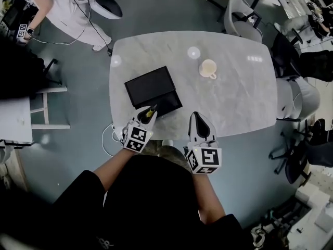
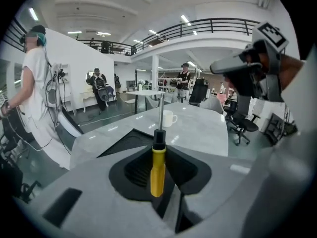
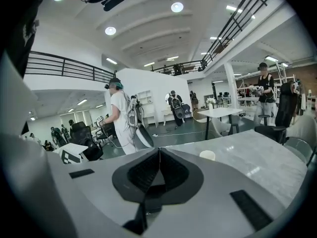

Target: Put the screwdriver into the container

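My left gripper point(image 1: 145, 113) is shut on a screwdriver point(image 2: 157, 165) with a yellow handle, a black collar and a metal shaft that points forward toward the table. In the head view the screwdriver point(image 1: 151, 111) sticks out over the near edge of a flat black container point(image 1: 152, 90) lying on the white marble table point(image 1: 234, 92). The container point(image 2: 126, 142) shows just beyond the jaws in the left gripper view. My right gripper point(image 1: 200, 123) rests at the table's near edge, to the right of the container. Its jaws are shut with nothing between them point(image 3: 158, 152).
A white mug point(image 1: 207, 69) stands on the table behind and right of the container; the same mug point(image 2: 168, 118) is in the left gripper view. Office chairs point(image 1: 294, 98) stand at the table's right end. A person in white point(image 1: 67, 9) stands at the far left.
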